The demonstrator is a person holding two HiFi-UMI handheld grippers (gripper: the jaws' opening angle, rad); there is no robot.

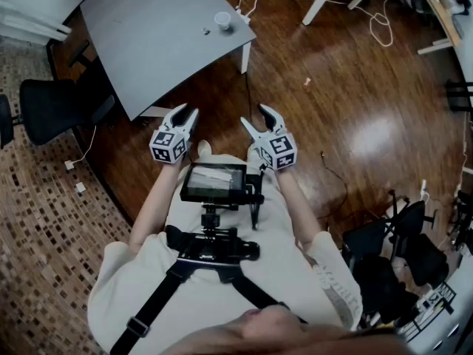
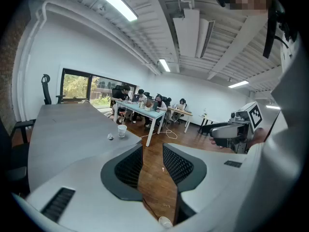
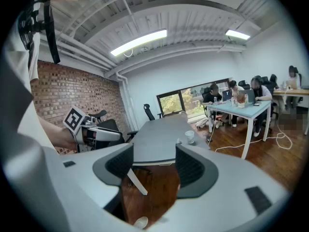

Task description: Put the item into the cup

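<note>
A white paper cup (image 1: 222, 20) stands near the far right corner of the grey table (image 1: 148, 43), with a small crumpled item (image 1: 206, 30) lying just left of it. Both grippers hang in front of the person's body, well short of the table. My left gripper (image 1: 185, 112) is open and empty; its own view shows the cup (image 2: 122, 130) and the item (image 2: 110, 137) far ahead on the table. My right gripper (image 1: 256, 116) is also open with nothing between its jaws, and its view looks at the cup (image 3: 189, 136) and the item (image 3: 179, 141).
Black office chairs (image 1: 46, 106) stand left of the table. White cables (image 1: 377, 22) trail over the wooden floor, where a small scrap (image 1: 307, 82) lies. A monitor rig (image 1: 215, 183) hangs on the person's chest. People sit at a distant desk (image 2: 145, 109).
</note>
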